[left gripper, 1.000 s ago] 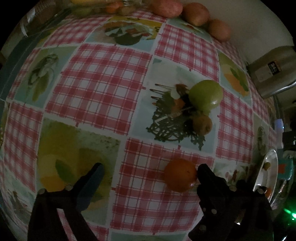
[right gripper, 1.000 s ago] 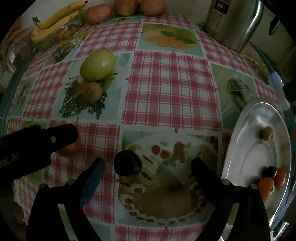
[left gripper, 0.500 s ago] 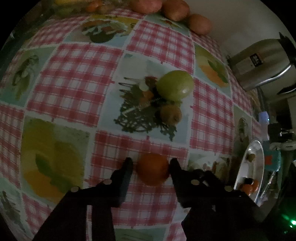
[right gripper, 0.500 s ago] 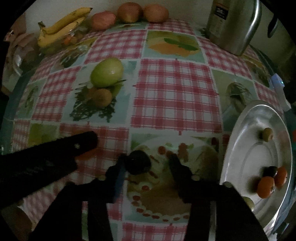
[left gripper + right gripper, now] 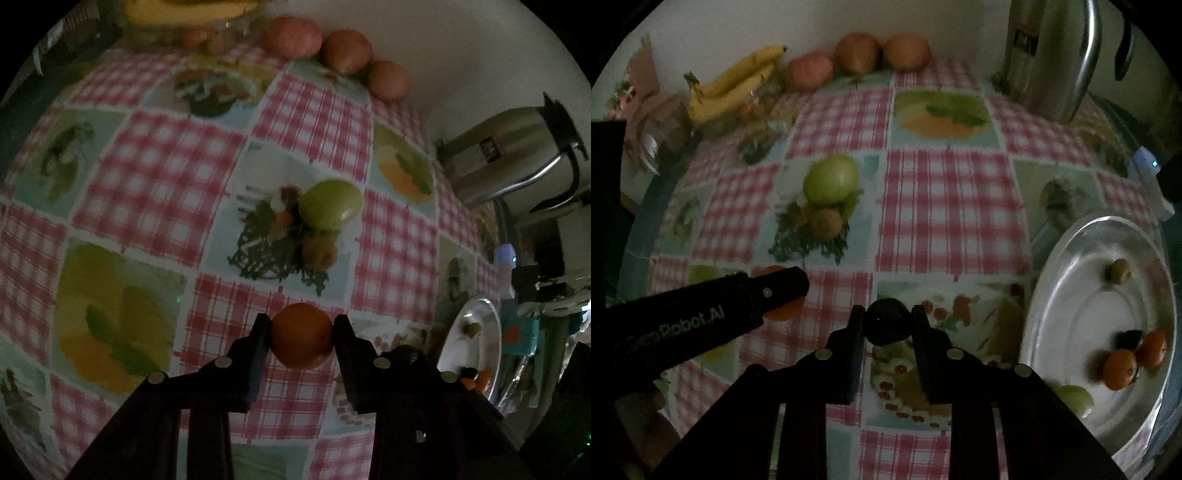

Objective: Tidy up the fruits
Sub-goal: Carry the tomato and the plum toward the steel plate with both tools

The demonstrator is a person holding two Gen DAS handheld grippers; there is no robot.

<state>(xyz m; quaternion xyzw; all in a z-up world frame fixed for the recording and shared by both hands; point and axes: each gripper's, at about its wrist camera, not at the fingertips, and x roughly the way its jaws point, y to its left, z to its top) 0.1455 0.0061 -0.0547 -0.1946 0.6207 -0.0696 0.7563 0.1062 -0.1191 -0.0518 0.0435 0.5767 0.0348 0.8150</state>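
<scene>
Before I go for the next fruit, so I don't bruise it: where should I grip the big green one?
Grip the big green fruit across its narrower middle, coming from above. It lies on its side on the tablecloth, with a small brown fruit touching its near side, so keep the fingers clear of that side.
</scene>
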